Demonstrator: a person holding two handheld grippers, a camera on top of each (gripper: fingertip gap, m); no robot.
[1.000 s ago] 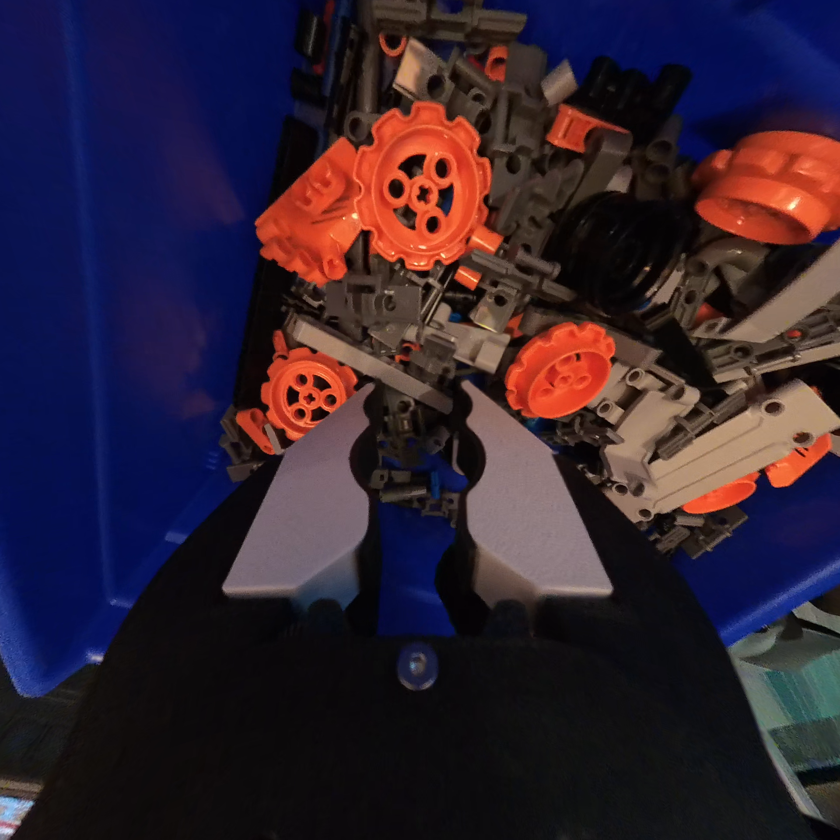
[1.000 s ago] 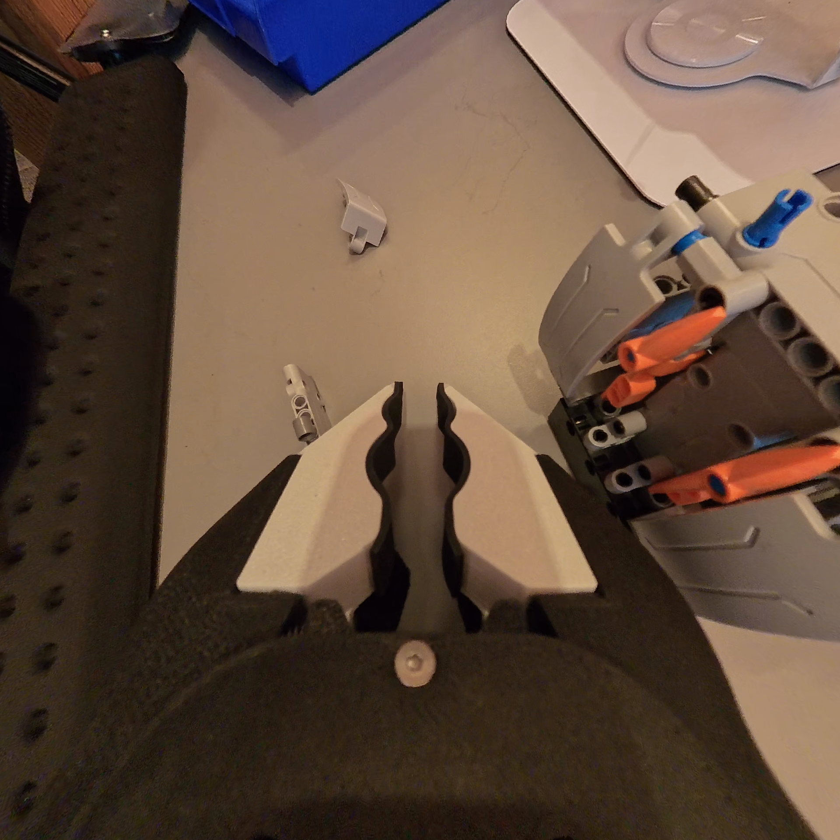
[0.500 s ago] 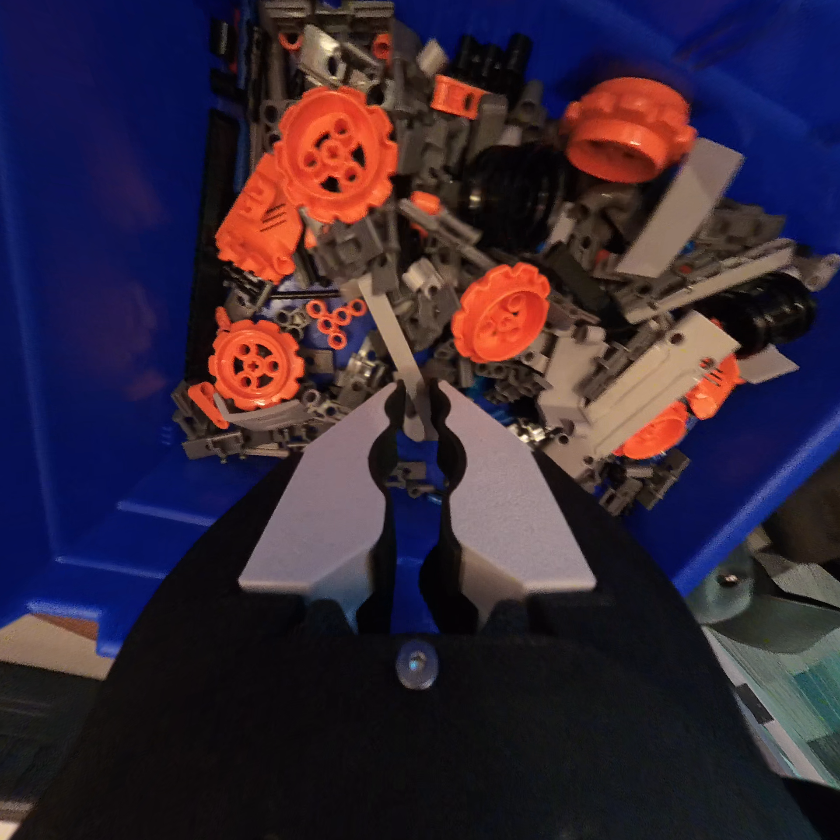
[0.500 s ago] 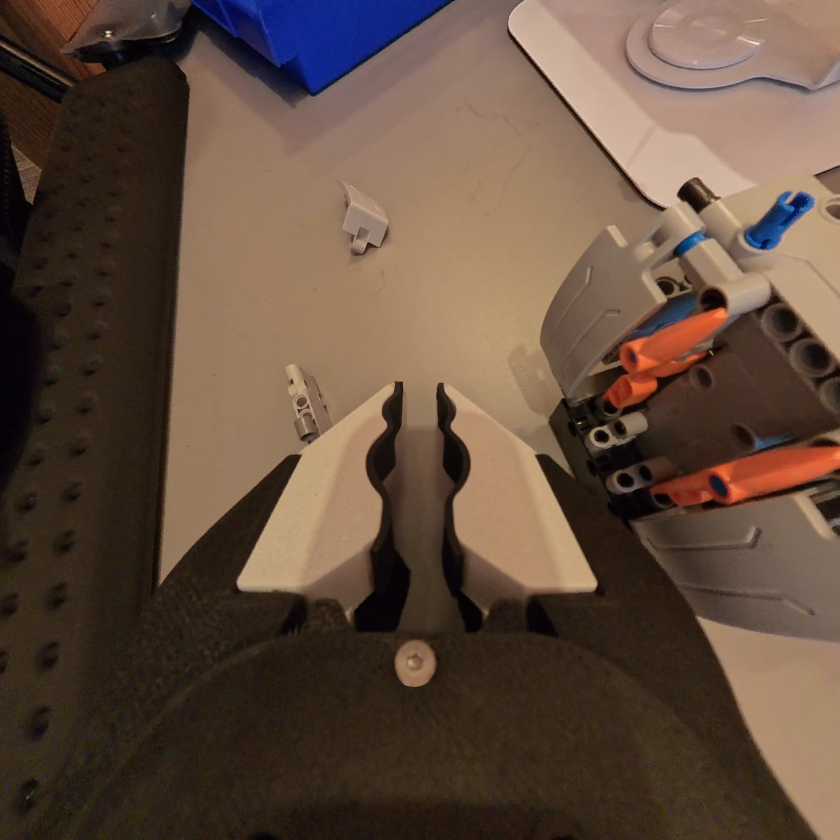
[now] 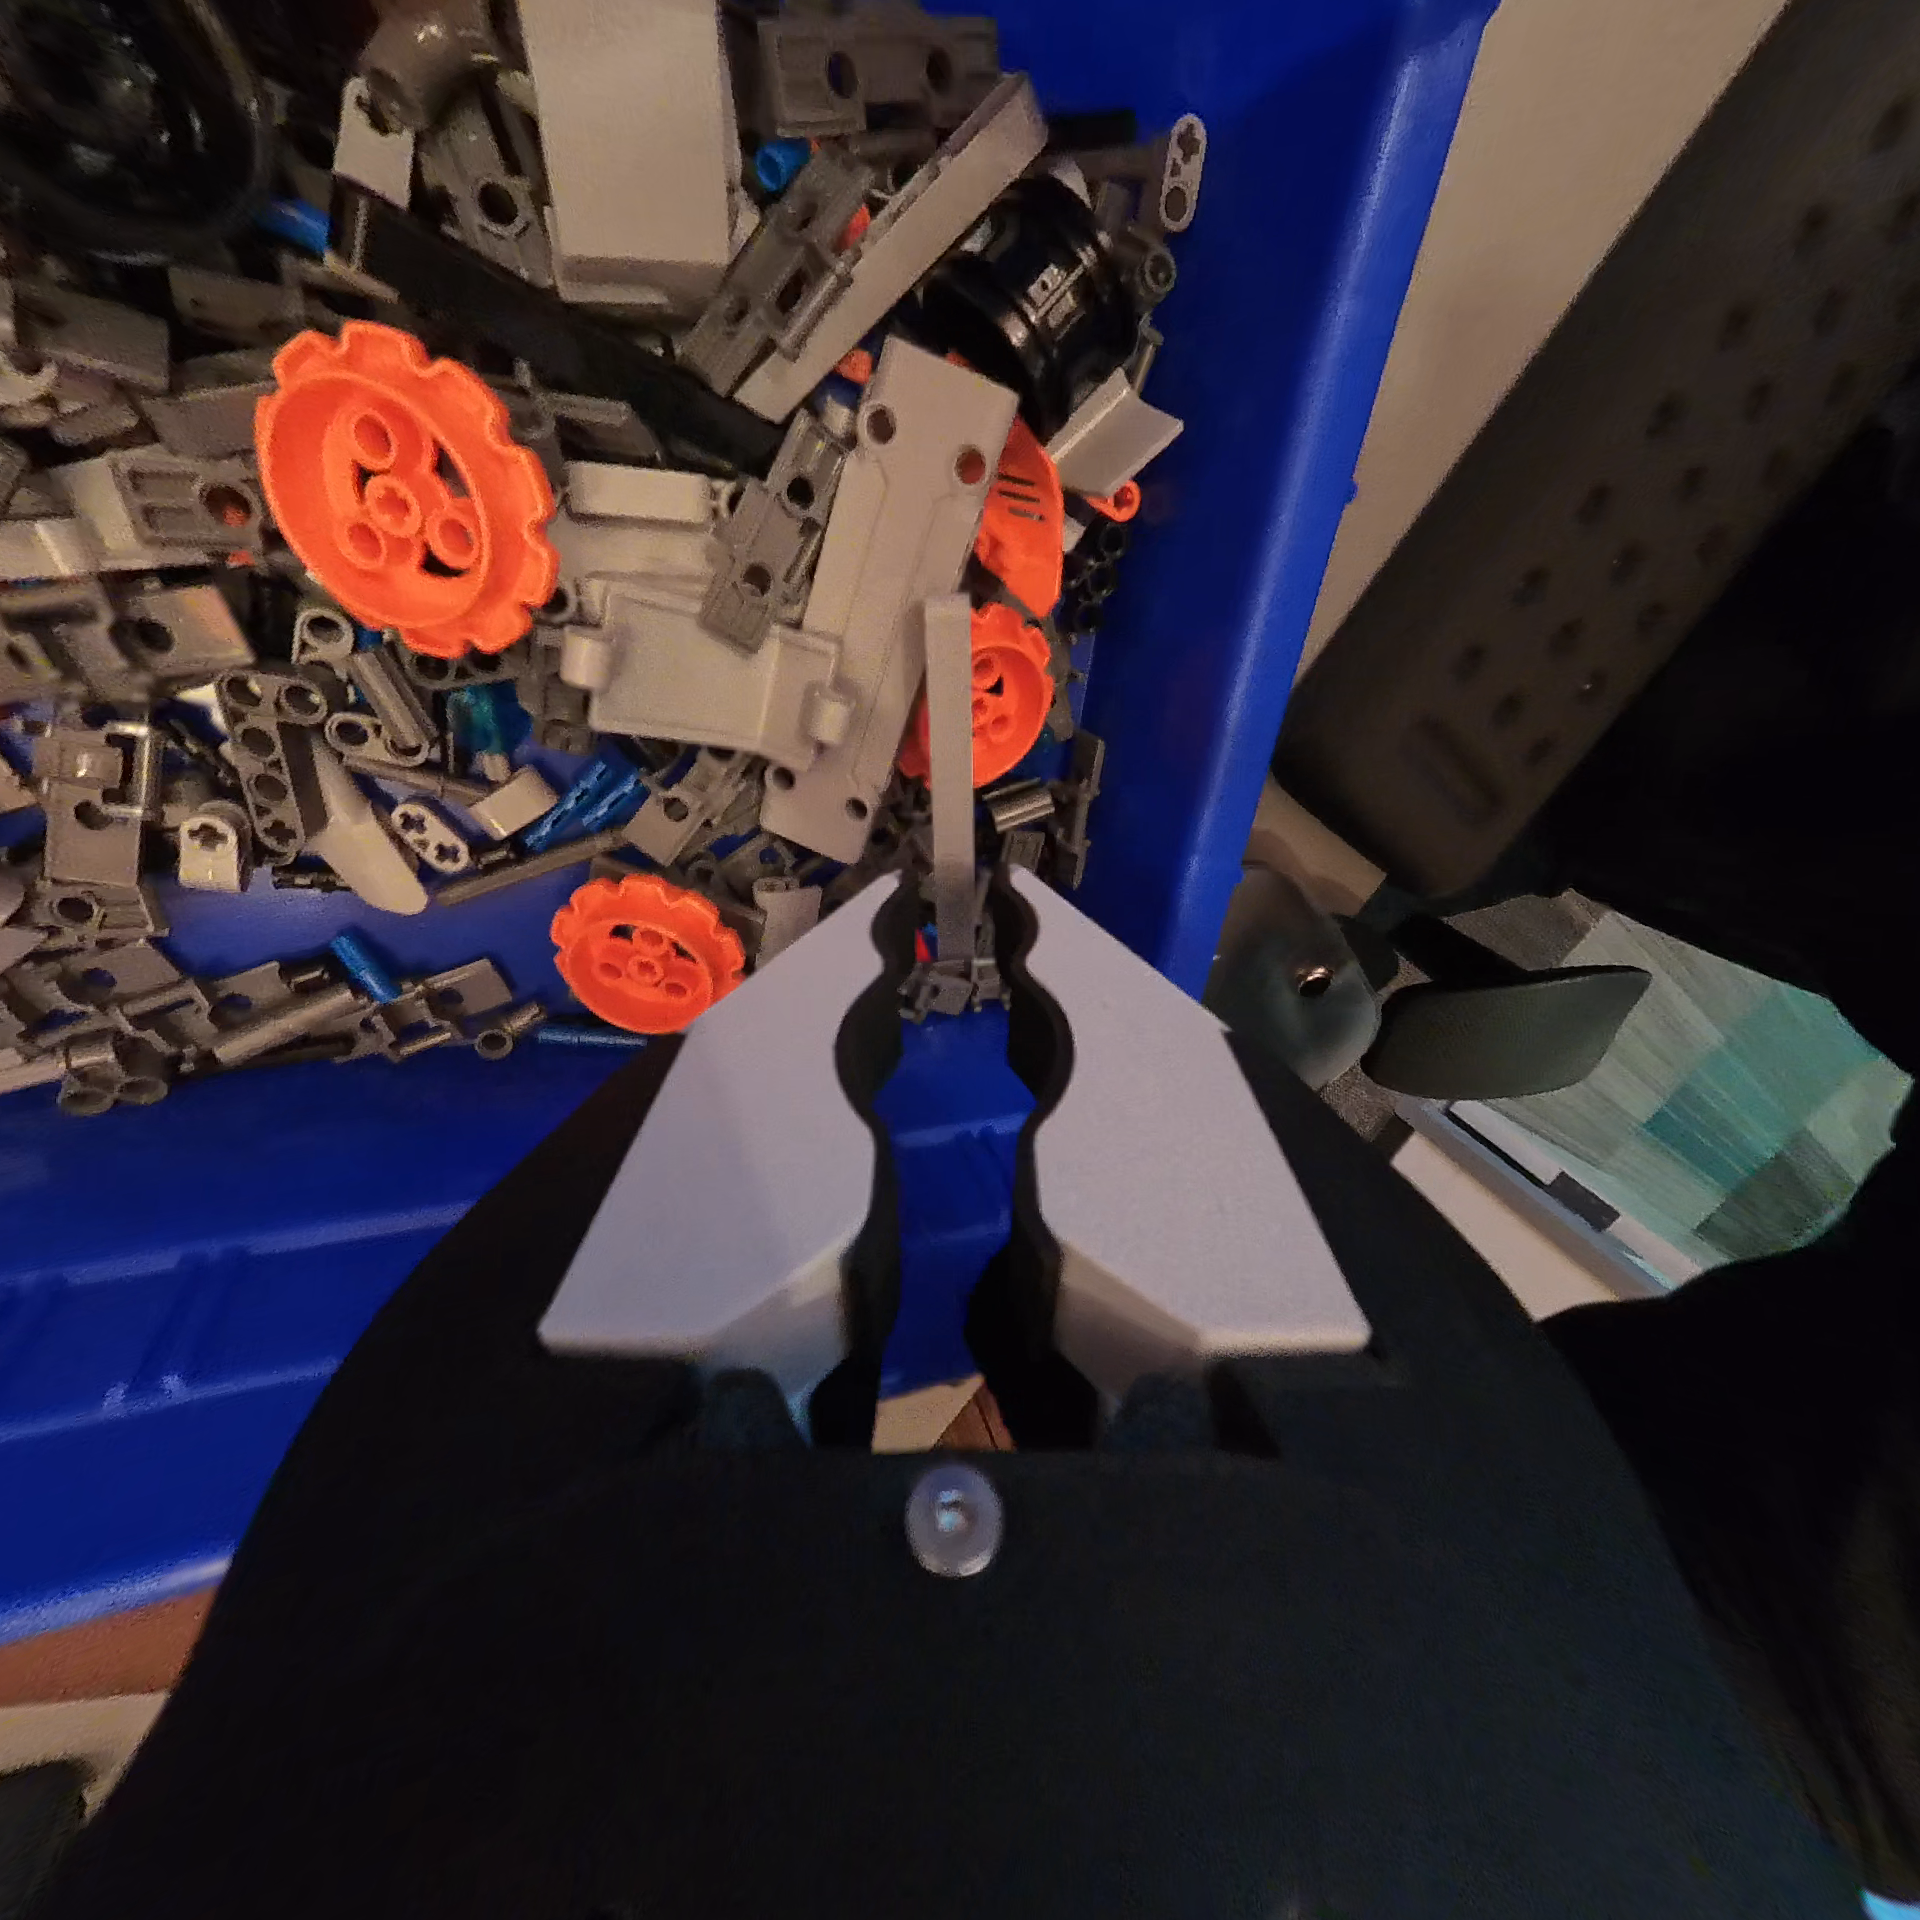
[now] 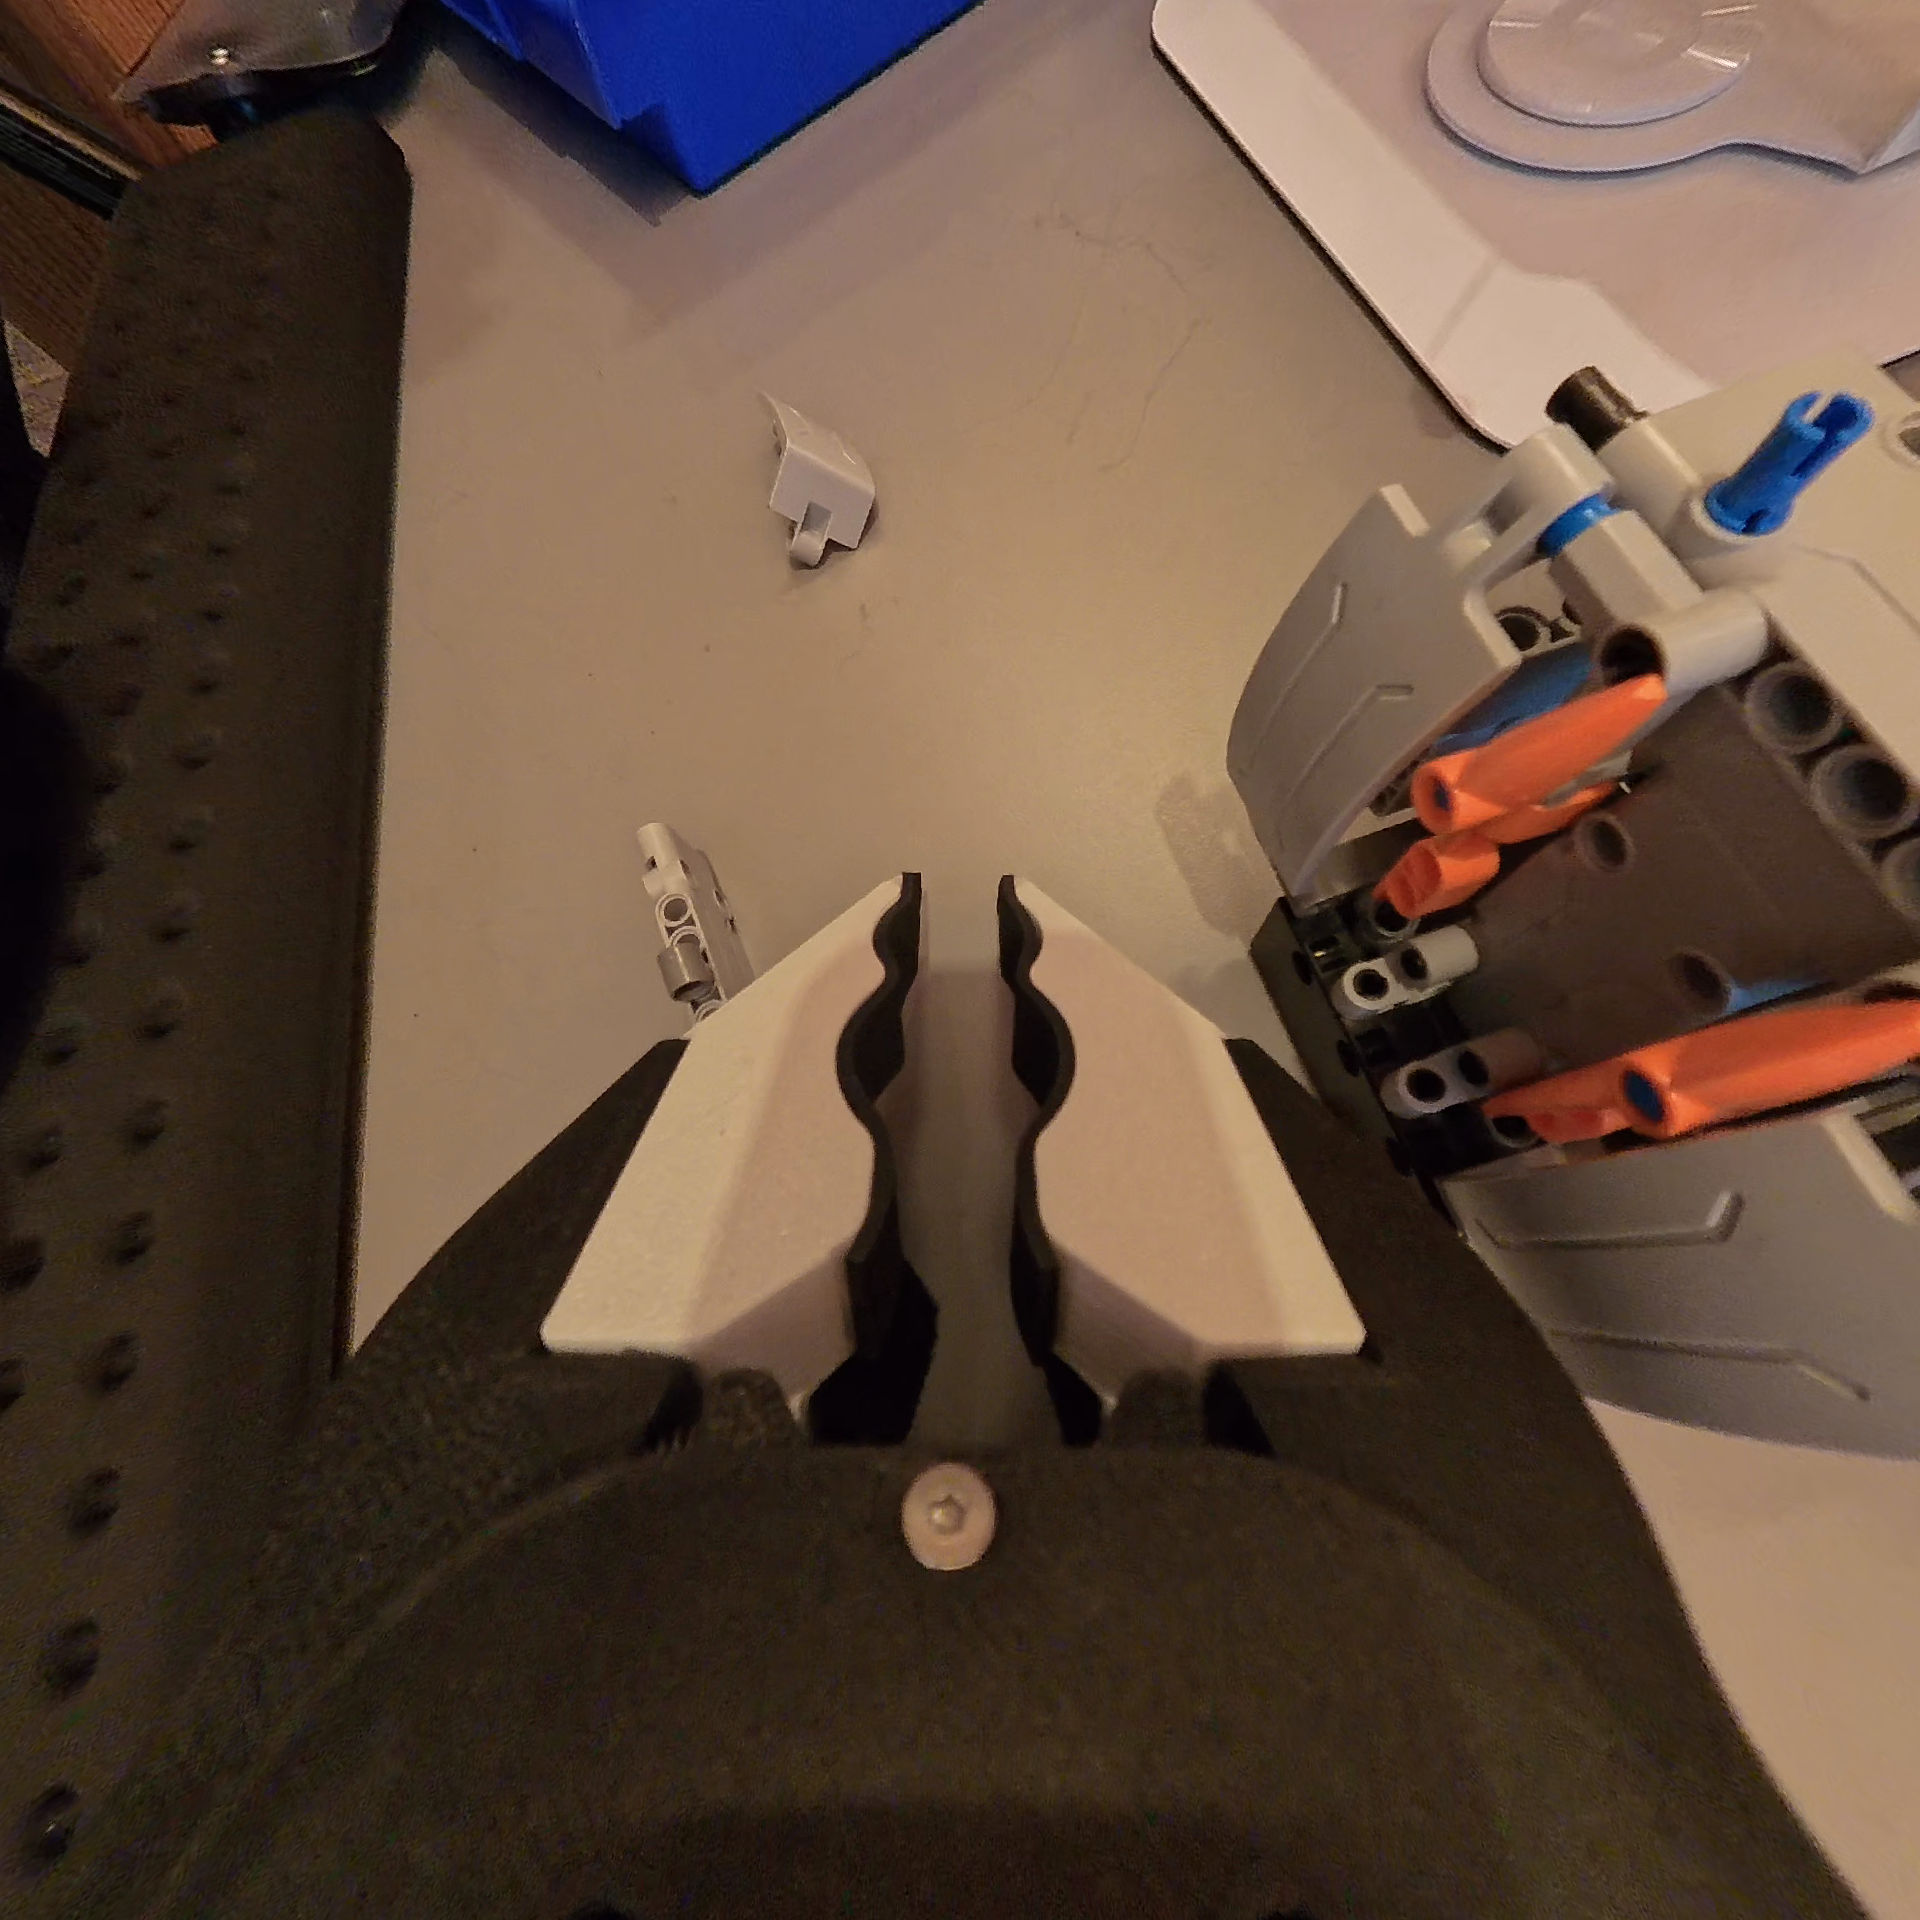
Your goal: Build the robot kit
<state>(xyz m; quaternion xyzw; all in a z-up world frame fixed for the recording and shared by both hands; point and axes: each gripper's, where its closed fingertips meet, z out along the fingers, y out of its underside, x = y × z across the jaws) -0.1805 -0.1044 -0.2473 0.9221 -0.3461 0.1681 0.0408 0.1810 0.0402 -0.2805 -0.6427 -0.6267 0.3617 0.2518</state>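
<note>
Pinching a long flat light-grey plastic strip (image 5: 948, 769) between its fingertips, the left gripper (image 5: 951, 914) sits at centre frame of the left wrist view, its fingers clenched on the strip's lower end while the strip stands up toward the frame's top. Behind it lies the blue plastic bin (image 5: 1247, 644) holding a heap of grey, black and blue building-toy parts with orange toothed wheels (image 5: 400, 504) at upper left; compared with half a second ago the heap has slid leftward and the bin's right wall now crosses the frame, so the gripper has drawn back toward the bin's edge with the strip in hand, lifted apart from the heap. In the right wrist view the right gripper (image 6: 959, 894) rests at lower centre, unchanged, its fingers slightly parted and grasping nothing, above the grey desk (image 6: 1039, 436). A partly built grey model with orange and blue pins (image 6: 1621, 935) stands at right; a small grey angled piece (image 6: 821, 478) lies at upper centre, and a small grey connector (image 6: 691, 925) lies just beside the left finger.
</note>
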